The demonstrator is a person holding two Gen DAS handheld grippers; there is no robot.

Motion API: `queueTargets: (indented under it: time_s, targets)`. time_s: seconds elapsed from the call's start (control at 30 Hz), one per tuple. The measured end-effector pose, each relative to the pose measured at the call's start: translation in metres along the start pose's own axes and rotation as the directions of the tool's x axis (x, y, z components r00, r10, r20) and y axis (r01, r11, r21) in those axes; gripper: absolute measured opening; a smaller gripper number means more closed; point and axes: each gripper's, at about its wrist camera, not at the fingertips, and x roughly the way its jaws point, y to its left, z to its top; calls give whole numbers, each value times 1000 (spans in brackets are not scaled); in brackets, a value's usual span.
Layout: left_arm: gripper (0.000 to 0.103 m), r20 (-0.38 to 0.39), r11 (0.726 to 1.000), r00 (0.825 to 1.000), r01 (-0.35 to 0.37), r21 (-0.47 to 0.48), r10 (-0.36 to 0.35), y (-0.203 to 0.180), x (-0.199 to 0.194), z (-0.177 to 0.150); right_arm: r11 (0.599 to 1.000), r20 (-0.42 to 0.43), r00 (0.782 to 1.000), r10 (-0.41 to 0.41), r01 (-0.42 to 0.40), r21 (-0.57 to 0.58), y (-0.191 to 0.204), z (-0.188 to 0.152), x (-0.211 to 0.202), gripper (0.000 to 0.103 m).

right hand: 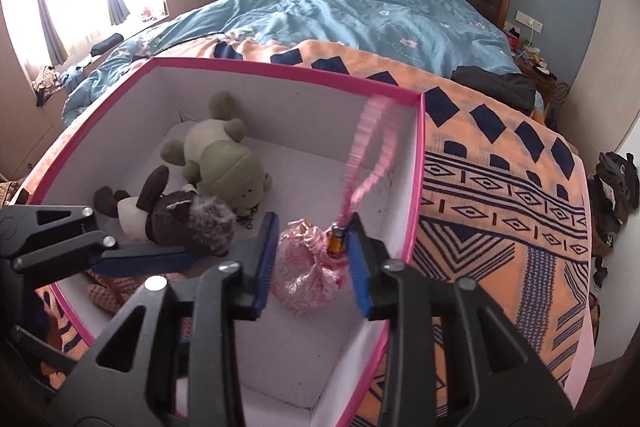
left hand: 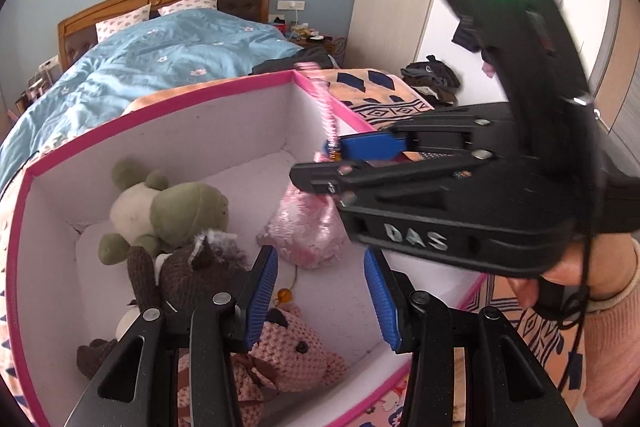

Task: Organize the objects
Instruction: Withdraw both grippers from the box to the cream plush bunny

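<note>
1. Spread blue pads mark the left hand-held gripper (left hand: 320,253); nothing sits between them, and it hangs over the near end of the box (left hand: 200,139).
2. Just below it, on the box floor, lies a pink crochet bear (left hand: 296,359), with a brown plush toy (left hand: 188,267) beside it.
3. The right hand-held gripper (right hand: 313,218) reaches in over the right wall, a hand (left hand: 580,275) on its handle. Its jaws are drawn in as far as they go, pinching the neck of the pink pouch (left hand: 304,231) by its amber bead (right hand: 336,241). The pouch hangs low inside the box, its ribbon loop blurred above.
4. Farther back, a green plush frog (left hand: 180,211) lies against the far wall.
5. The box stands on an orange patterned blanket (right hand: 500,187) on the bed, with a blue duvet (right hand: 360,7) beyond.
</note>
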Motion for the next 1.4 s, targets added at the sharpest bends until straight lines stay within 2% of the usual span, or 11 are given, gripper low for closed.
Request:
queueTargets:
  time_s: [0.17, 0.33, 0.6, 0.83, 0.97, 1.03, 1.13, 1.27, 1.4]
  targets:
    - [48, 8, 1000, 1000, 3, -3, -3, 0, -2, -2, 1000, -40, 999, -23, 23, -14, -4, 11, 5, 33]
    - [50, 30, 1000, 999, -10, -8, 10, -1, -6, -7, 998, 30, 997, -65, 66, -17, -9, 13, -13, 46]
    - [52, 66, 1000, 998, -9, 6, 8, 1, -20, -18, 1000, 44, 999, 6, -6, -4, -11, -1, -22, 47]
    - [53, 139, 997, 989, 48, 53, -55, -8, -53, -34, 993, 136, 985, 102, -109, 48, -11, -40, -66, 48]
    - [59, 158, 992, 983, 78, 102, -94, -25, -68, -46, 984, 177, 972, 156, -169, 59, -10, -73, -100, 60]
    - [59, 155, 987, 981, 101, 127, -121, -36, -73, -56, 979, 168, 969, 180, -192, 61, -8, -90, -108, 62]
    - [59, 138, 977, 978, 135, 163, -158, -51, -75, -73, 969, 102, 969, 225, -234, 76, -2, -120, -106, 63]
    - [59, 99, 972, 981, 149, 181, -169, -65, -67, -92, 973, -2, 976, 219, -219, 76, 9, -154, -89, 63]
    - [59, 54, 972, 982, 168, 165, -179, -72, -60, -108, 966, -60, 968, 242, -235, 107, 11, -175, -71, 63]
